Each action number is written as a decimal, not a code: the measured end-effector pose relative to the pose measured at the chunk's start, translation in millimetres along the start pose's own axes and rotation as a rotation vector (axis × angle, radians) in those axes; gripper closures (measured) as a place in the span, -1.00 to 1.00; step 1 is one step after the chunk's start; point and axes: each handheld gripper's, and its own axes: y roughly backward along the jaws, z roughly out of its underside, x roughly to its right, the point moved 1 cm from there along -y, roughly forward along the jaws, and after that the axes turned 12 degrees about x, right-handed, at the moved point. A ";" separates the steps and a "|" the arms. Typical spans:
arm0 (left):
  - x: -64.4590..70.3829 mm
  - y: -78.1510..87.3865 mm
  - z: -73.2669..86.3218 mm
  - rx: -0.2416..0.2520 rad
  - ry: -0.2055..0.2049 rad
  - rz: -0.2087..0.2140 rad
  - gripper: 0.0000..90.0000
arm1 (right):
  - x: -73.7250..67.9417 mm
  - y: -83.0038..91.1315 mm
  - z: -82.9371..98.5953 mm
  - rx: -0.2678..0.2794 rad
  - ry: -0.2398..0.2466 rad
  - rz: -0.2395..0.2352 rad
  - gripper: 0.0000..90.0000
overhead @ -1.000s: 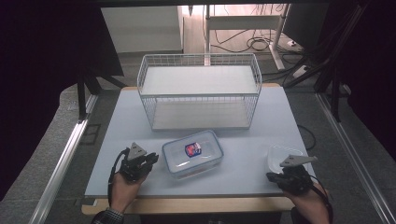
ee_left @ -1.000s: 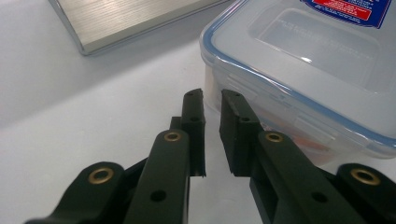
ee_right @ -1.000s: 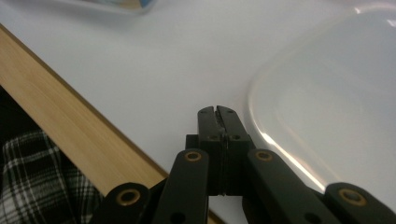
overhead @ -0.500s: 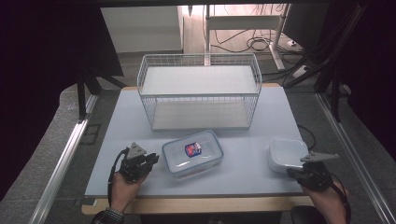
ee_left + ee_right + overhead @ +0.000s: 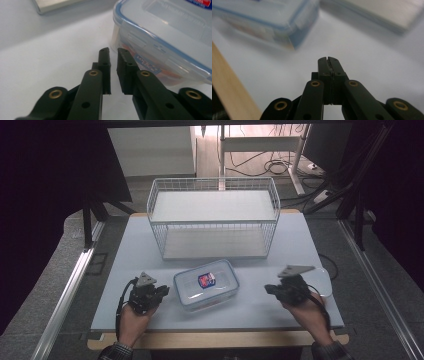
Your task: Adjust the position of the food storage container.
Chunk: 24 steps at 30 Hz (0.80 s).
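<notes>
Dark floor and tangled cables ring the pale desk (image 5: 150,240), which carries everything. Largest on it is the wire basket (image 5: 214,215), standing at the far edge, its shelves bare. Next comes the clear lidded container (image 5: 206,284) with a red and blue label, lying near the front edge, a little left of centre. Smaller, by the right edge, a white lid (image 5: 322,281) lies flat.

A second ago the right gripper (image 5: 272,290) sat over that white lid near the front right corner; now it has swung inward, leaving the lid behind, and points at the container's right end. I take that to mean the lid is set down and both hands now close on the container.

Its jaws are pressed together, well short of the box. The left gripper (image 5: 113,53) waits just beside the container's left end, jaws a narrow slit apart, pinching nothing.
</notes>
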 end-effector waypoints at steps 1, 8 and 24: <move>0.9 -1.6 -0.3 -0.007 -0.004 0.005 0.88 | -3.0 -11.3 -7.4 0.002 0.017 -0.002 0.99; 8.3 -21.0 -4.8 -0.054 -0.020 0.023 0.97 | 1.5 -91.2 -29.2 -0.052 0.040 0.015 0.99; 22.9 -48.6 -15.4 -0.085 -0.068 0.051 1.00 | -23.8 -58.3 -4.2 -0.107 0.035 -0.009 1.00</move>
